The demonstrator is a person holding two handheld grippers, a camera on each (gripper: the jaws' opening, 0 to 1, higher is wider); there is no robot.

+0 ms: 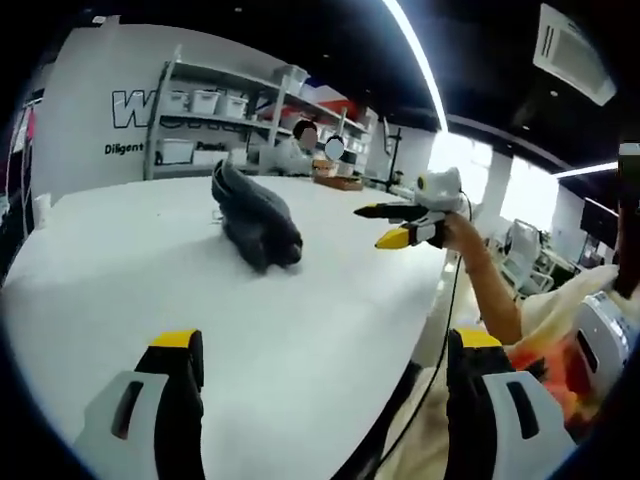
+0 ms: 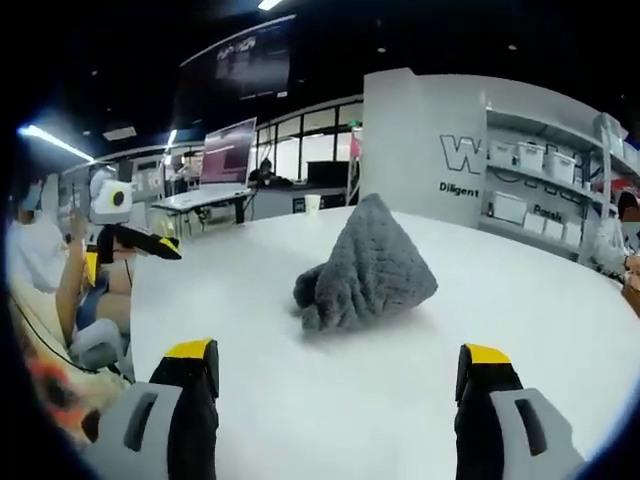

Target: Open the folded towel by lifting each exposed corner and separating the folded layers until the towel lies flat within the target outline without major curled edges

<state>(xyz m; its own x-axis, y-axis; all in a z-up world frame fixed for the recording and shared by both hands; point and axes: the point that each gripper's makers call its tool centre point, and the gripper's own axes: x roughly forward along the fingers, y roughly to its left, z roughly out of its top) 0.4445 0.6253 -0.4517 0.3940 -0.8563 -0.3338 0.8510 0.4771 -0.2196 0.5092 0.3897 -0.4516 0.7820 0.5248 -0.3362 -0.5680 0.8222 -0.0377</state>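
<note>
Here, both grippers hover wide open and empty over a white table (image 2: 300,400).
Farther off, the grey towel (image 2: 365,268) sits bunched mid-table; grabbing several layers together would likely drag it rather than unfold it.

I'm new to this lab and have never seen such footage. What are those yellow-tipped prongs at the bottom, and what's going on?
No robot here: a person holds a two-pronged grasping tool in each hand, and each carries a fisheye camera looking along its own prongs. The left gripper view shows the left tool, open and empty, with the right tool entering from the right in the person's hand. The right gripper view shows the right tool's own open jaws, also holding nothing. On the white round table lies a crumpled dark grey towel, bunched into a heap, untouched by either tool.
</note>
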